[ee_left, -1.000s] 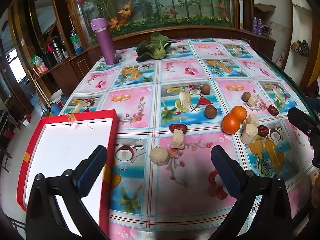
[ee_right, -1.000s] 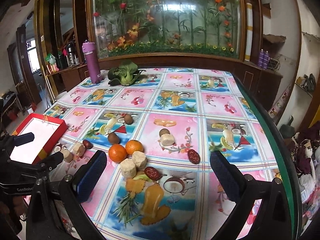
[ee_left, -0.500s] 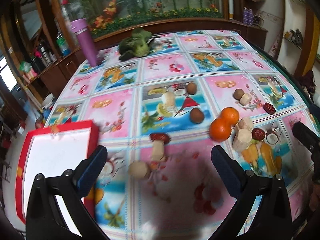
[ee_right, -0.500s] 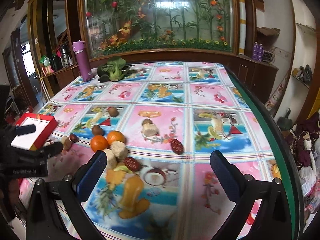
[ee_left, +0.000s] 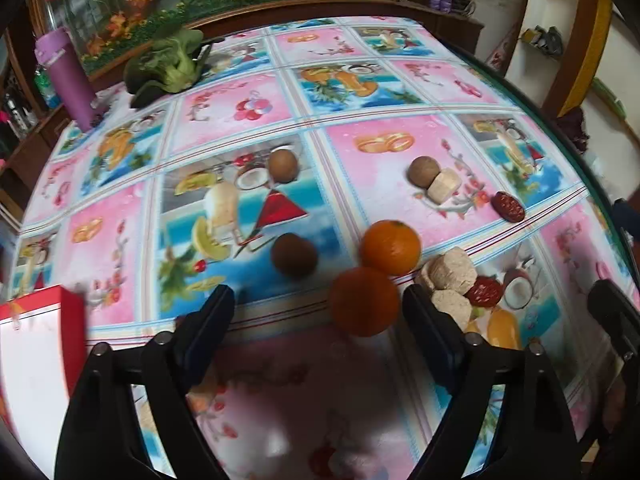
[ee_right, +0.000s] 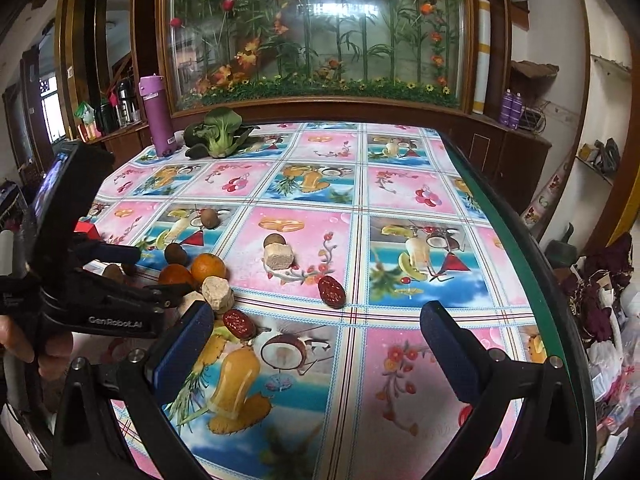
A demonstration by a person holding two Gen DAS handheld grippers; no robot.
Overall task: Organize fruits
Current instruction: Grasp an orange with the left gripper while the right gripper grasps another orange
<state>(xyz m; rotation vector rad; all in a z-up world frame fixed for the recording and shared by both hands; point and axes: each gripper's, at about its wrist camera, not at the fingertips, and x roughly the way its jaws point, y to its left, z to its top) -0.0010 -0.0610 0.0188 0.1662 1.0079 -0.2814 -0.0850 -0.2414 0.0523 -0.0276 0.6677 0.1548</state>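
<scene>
My left gripper (ee_left: 320, 320) is open and low over the tablecloth, with the nearer orange (ee_left: 364, 302) between its fingers, close to the right one. A second orange (ee_left: 390, 246) touches it from behind. Brown round fruits (ee_left: 294, 254), beige cubes (ee_left: 456, 270) and red dates (ee_left: 508, 206) lie scattered around. In the right wrist view the left gripper (ee_right: 166, 270) reaches in from the left around the orange (ee_right: 174, 274). My right gripper (ee_right: 320, 336) stands open over the cloth with nothing between its fingers; a date (ee_right: 332, 291) lies ahead of it.
A red box with a white inside (ee_left: 36, 344) sits at the left edge. A purple bottle (ee_right: 158, 116) and a leafy green vegetable (ee_right: 218, 132) stand at the table's far end. The table's green rim (ee_right: 520, 260) runs along the right.
My left gripper has moved forward and to the right, from the red box up to the oranges. The right gripper has drifted to the right, and the left gripper now fills its left side.
</scene>
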